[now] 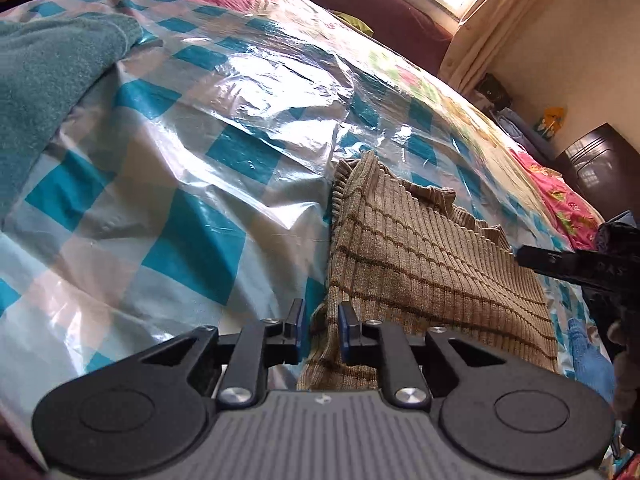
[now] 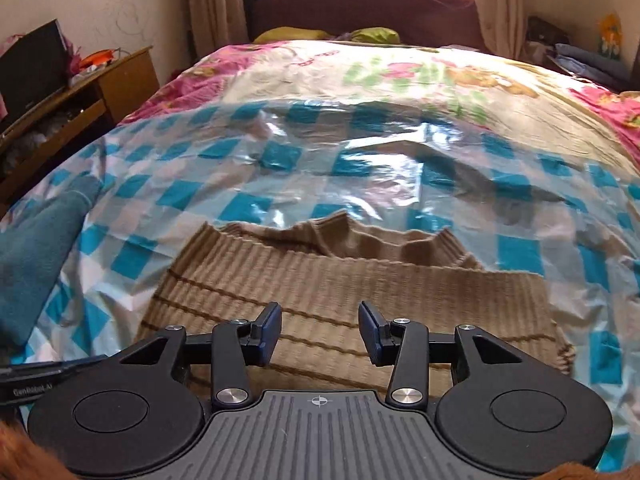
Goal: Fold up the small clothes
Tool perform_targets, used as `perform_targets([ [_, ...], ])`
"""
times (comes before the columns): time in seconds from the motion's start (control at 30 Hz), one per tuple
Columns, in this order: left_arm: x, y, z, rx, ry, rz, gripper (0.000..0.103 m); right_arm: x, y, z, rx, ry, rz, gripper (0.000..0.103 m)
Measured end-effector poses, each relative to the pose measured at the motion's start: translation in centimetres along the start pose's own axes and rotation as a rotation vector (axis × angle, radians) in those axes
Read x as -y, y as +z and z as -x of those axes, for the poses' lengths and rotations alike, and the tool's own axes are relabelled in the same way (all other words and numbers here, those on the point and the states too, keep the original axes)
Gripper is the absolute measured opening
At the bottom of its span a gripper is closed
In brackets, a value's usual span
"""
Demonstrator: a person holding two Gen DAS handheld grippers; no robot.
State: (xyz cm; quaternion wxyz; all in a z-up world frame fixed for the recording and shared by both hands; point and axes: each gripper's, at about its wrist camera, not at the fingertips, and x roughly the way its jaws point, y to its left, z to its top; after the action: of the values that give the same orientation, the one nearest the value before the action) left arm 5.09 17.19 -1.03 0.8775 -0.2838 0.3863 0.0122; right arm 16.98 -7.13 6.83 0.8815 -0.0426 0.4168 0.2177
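A tan ribbed knit garment with thin brown stripes [image 1: 420,264] lies on the blue-checked plastic sheet [image 1: 180,184]; it also shows in the right wrist view [image 2: 320,280], partly folded with its far edge rumpled. My left gripper [image 1: 320,334] is at the garment's left edge, with a narrow gap between the jaws and a fold of the knit between them. My right gripper [image 2: 320,330] is open above the near middle of the garment, holding nothing. The right gripper's body [image 1: 580,264] shows at the right of the left wrist view.
A teal towel [image 1: 48,80] lies at the left on the sheet, also in the right wrist view [image 2: 36,248]. A pink floral bedspread [image 2: 360,76] covers the bed beyond. A wooden desk [image 2: 80,92] stands left, a dark cabinet [image 1: 600,164] right.
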Motion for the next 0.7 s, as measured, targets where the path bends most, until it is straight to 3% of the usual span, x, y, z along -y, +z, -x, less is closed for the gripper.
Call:
perform_targets([
  [0.17, -0.6, -0.3, 0.1, -0.027, -0.07, 0.024, 0.022, -7.4, 3.7, -8.5, -0.146, 0.068, 0.021, 0.049],
  [0.4, -0.2, -0.7, -0.1, -0.062, -0.117, -0.019, 0.024, -12.7, 5.0, -14.3, -0.276, -0.073, 0.12, 0.056],
  [0.5, -0.1, -0.8, 0.0, -0.069, -0.136, -0.028, 0.028, -13.9, 4.3, -15.1, -0.282, -0.127, 0.204, 0.056],
  [0.6, 0.0, -0.9, 0.4, -0.056, -0.127, -0.036, 0.029, -14.3, 3.7, -15.3, -0.274, -0.139, 0.264, 0.051],
  [0.7, -0.1, -0.7, 0.8, -0.036, -0.113, -0.017, 0.03, -13.6, 3.9, -14.9, -0.279, -0.131, 0.261, 0.033],
])
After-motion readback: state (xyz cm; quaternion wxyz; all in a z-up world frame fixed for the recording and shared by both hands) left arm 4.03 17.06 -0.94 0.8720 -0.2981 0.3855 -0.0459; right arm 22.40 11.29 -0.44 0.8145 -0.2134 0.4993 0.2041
